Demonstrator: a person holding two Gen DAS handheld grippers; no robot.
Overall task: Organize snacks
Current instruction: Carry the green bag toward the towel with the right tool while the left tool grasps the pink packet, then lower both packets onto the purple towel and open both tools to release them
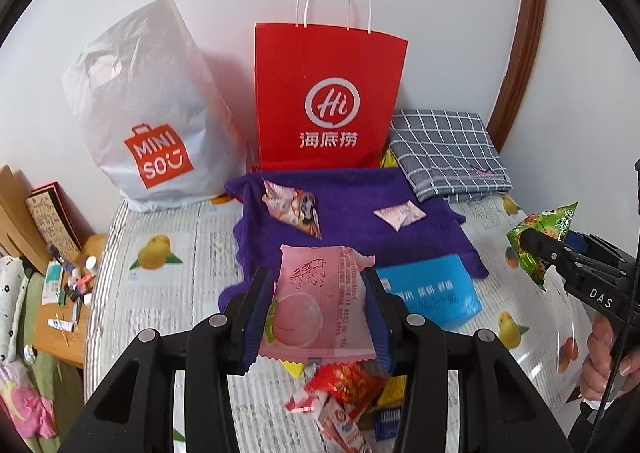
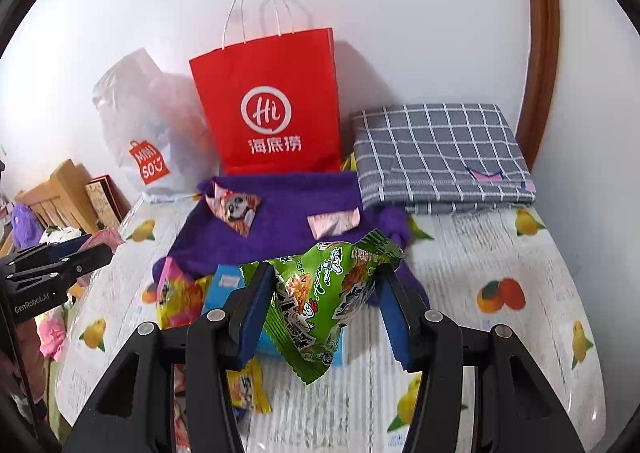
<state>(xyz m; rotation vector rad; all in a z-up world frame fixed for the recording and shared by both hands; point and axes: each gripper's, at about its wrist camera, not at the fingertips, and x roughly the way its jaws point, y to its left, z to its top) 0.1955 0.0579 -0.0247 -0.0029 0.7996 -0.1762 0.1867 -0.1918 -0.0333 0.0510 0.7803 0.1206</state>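
Here, the left gripper (image 1: 318, 305) jaws pinch a pink peach snack packet (image 1: 316, 301), the right gripper (image 2: 326, 305) jaws a green snack bag (image 2: 328, 293), both short of the upright red paper bag (image 1: 328, 93) straight ahead.

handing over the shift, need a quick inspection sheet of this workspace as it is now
surface: fruit-print cover, purple towel spread on it
job's things: pink snack pack, green snack pack, two packets on the towel, loose snacks near the front
clutter: folded checked cloth
grippers: left gripper shut on pink snack pack; right gripper shut on green snack pack
cables: black cable by right hand
surroundings: red paper bag, white plastic bag, white wall
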